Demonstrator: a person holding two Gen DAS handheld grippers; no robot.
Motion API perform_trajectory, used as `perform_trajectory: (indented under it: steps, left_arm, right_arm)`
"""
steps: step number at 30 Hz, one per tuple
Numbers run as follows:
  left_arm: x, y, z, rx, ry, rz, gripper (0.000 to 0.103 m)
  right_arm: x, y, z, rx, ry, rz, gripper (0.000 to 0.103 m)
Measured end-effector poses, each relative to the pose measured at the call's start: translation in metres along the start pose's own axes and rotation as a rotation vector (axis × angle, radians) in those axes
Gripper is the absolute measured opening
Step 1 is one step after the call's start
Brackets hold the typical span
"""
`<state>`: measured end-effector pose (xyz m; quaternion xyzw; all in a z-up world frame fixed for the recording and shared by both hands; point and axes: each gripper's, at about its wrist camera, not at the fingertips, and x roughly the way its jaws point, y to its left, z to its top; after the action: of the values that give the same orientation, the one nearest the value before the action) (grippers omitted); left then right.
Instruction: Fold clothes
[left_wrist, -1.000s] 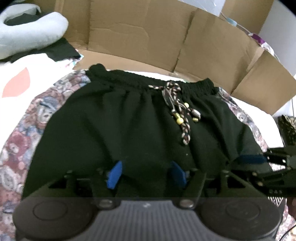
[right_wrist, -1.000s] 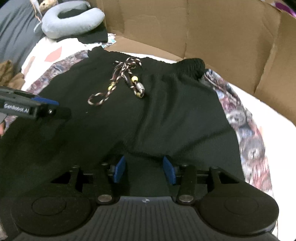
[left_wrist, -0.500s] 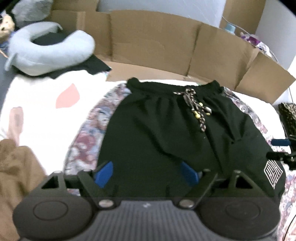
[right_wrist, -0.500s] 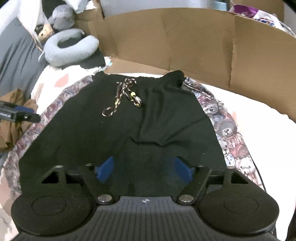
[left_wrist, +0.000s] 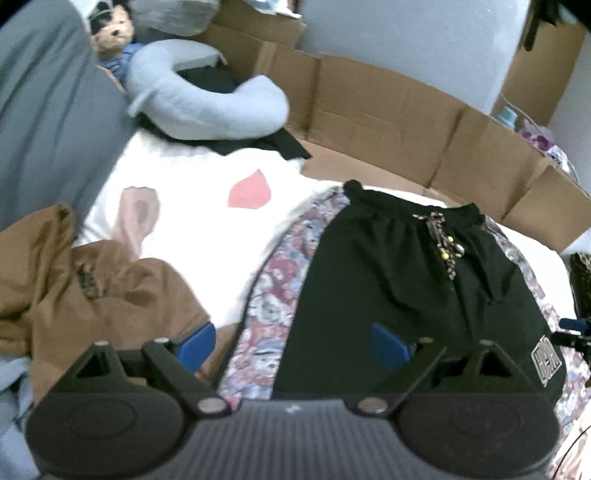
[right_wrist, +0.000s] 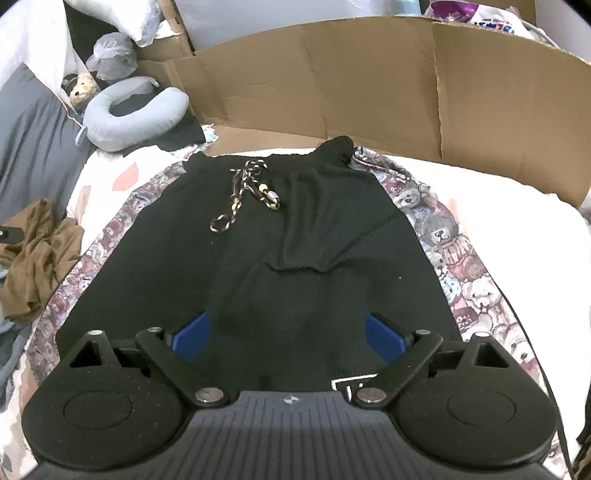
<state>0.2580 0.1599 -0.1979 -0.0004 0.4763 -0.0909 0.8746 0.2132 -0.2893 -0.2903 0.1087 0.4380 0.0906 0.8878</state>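
Black shorts (right_wrist: 295, 258) with a beaded drawstring (right_wrist: 243, 199) lie folded flat on a bear-print cloth (right_wrist: 439, 236), waistband toward the cardboard. My right gripper (right_wrist: 290, 338) hovers open over their near hem, nothing between its blue pads. In the left wrist view the shorts (left_wrist: 406, 280) sit right of centre with a white logo patch (left_wrist: 546, 360) at the near corner. My left gripper (left_wrist: 293, 345) is open and empty, off the shorts' left edge above the bear-print cloth (left_wrist: 273, 295). A crumpled brown garment (left_wrist: 92, 280) lies beside its left finger.
A cardboard wall (right_wrist: 369, 92) rings the far side of the white bedding (left_wrist: 192, 221). A light blue neck pillow (left_wrist: 199, 103), a teddy bear (left_wrist: 110, 33) and a grey cushion (left_wrist: 44, 110) crowd the far left. The right gripper's tip (left_wrist: 572, 332) shows at the left wrist view's right edge.
Both grippers opened wide, let go of the shorts and drew back and up. The left one swung leftward, bringing the brown garment and pillow into view.
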Motion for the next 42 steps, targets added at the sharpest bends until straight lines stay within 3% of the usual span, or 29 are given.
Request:
perform_trajectory:
  steps: [8, 16, 18, 19, 24, 27, 32, 34, 42]
  left_arm:
    - [-0.024, 0.035, -0.025, -0.04, 0.058, 0.017, 0.091]
    - [-0.064, 0.071, -0.043, -0.035, 0.126, 0.025, 0.08]
    - [-0.065, 0.079, -0.052, -0.036, 0.142, 0.017, 0.072]
    - [-0.063, 0.082, -0.058, -0.036, 0.145, 0.025, 0.064]
    - [-0.041, 0.095, -0.086, -0.05, 0.154, 0.04, 0.051]
    - [-0.026, 0.103, -0.102, -0.06, 0.159, 0.045, 0.051]
    - [-0.003, 0.114, -0.127, -0.069, 0.173, 0.057, 0.048]
    - [0.006, 0.114, -0.131, -0.061, 0.188, 0.067, 0.035]
    - [0.023, 0.115, -0.149, -0.022, 0.231, 0.056, 0.036]
  right_arm:
    - [-0.011, 0.002, -0.006, 0.021, -0.027, 0.002, 0.095]
    - [-0.039, 0.009, -0.006, 0.032, -0.106, -0.019, 0.095]
    - [-0.044, 0.013, -0.007, 0.02, -0.134, -0.02, 0.095]
    - [-0.046, 0.015, -0.007, 0.016, -0.136, -0.016, 0.095]
    - [-0.05, 0.025, -0.009, -0.003, -0.131, -0.016, 0.095]
    - [-0.052, 0.025, -0.01, 0.016, -0.099, -0.025, 0.095]
    - [-0.058, 0.03, -0.008, -0.07, -0.047, -0.047, 0.095]
    - [-0.058, 0.031, -0.007, -0.09, -0.032, -0.057, 0.095]
    - [-0.047, 0.029, -0.013, -0.065, 0.032, -0.056, 0.095]
